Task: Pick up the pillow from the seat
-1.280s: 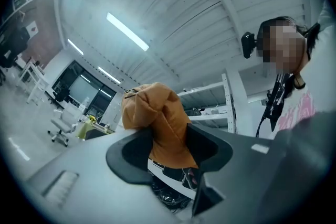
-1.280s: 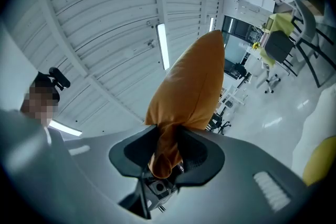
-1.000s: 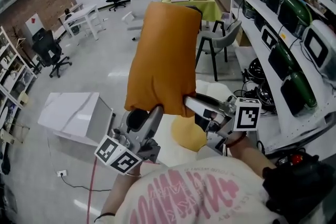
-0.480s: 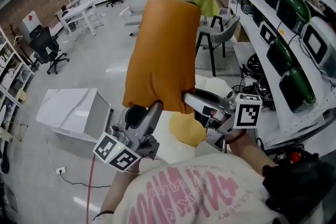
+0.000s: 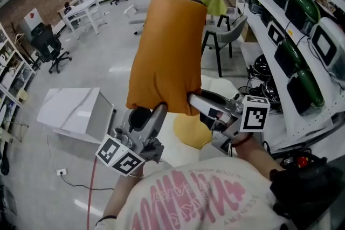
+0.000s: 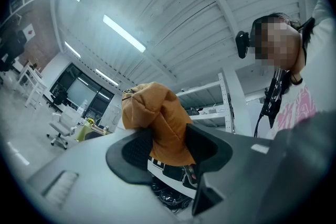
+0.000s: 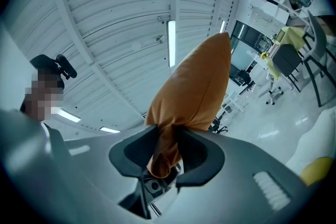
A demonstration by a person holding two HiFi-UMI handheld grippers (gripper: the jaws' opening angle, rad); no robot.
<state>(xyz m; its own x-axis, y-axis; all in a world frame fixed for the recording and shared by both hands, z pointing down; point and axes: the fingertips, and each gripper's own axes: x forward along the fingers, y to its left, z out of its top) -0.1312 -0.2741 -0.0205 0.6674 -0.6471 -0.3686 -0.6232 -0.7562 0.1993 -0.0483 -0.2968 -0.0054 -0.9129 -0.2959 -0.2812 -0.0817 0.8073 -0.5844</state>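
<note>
An orange pillow [image 5: 168,56] hangs in the air in front of me, held up by its two lower corners. My left gripper [image 5: 160,111] is shut on the pillow's lower left corner, and the cloth [image 6: 160,123] is bunched between its dark pads. My right gripper [image 5: 190,100] is shut on the lower right corner, where the fabric [image 7: 194,92] narrows into a pinched fold between the jaws. Below the pillow a cream seat [image 5: 223,87] with a yellow cushion [image 5: 190,132] shows.
A grey chair [image 5: 225,40] stands behind the pillow by a table with a green cloth [image 5: 207,0]. Shelves with equipment [image 5: 299,24] run along the right. A white box [image 5: 75,113] sits on the floor at the left. Office chairs [image 5: 47,46] stand further left.
The pillow and both grippers hold nearly still; the view has shifted only slightly.
</note>
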